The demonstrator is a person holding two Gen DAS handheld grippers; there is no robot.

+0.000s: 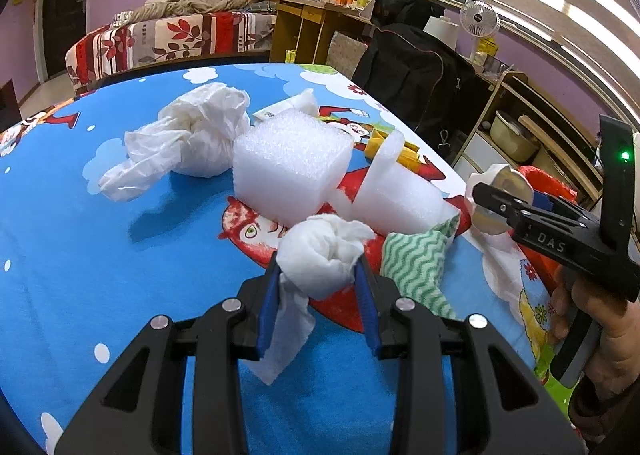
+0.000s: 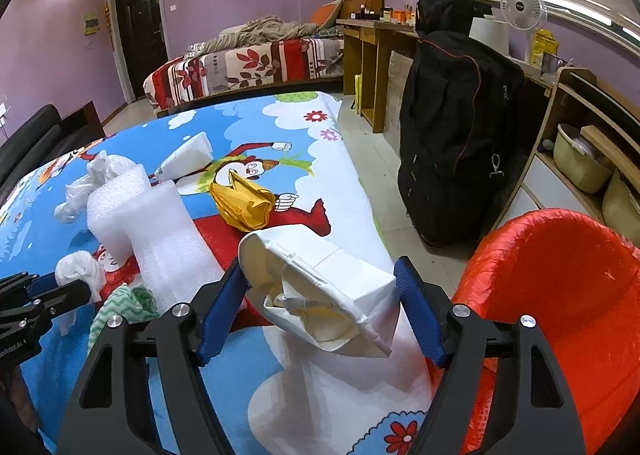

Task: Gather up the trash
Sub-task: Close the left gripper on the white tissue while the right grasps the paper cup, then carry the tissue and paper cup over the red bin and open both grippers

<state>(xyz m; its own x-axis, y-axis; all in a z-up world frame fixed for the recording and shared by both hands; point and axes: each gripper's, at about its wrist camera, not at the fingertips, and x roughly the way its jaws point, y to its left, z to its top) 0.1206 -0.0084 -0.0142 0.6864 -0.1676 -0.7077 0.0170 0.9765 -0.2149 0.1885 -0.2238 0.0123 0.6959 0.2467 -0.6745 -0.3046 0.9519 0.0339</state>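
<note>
My left gripper (image 1: 318, 267) is shut on a crumpled white tissue ball (image 1: 320, 253), held just above the cartoon tablecloth (image 1: 120, 275). My right gripper (image 2: 322, 289) is shut on a squashed white paper cup (image 2: 320, 287), held at the table's right edge beside the red-lined trash bin (image 2: 560, 295). That cup (image 1: 502, 191) and gripper also show in the left wrist view. On the table lie a white foam block (image 1: 288, 159), a foam wrap roll (image 1: 396, 199), a white plastic bag (image 1: 188, 135), a green-striped cloth (image 1: 416, 259), a yellow wrapper (image 2: 244, 201) and a white tube (image 2: 186, 159).
A black bag (image 2: 456, 127) stands on the floor to the right of the table. Wooden shelves (image 2: 580, 143) with pots are behind the bin. A bed (image 2: 248, 63) and a desk (image 2: 372, 51) are at the far side of the room.
</note>
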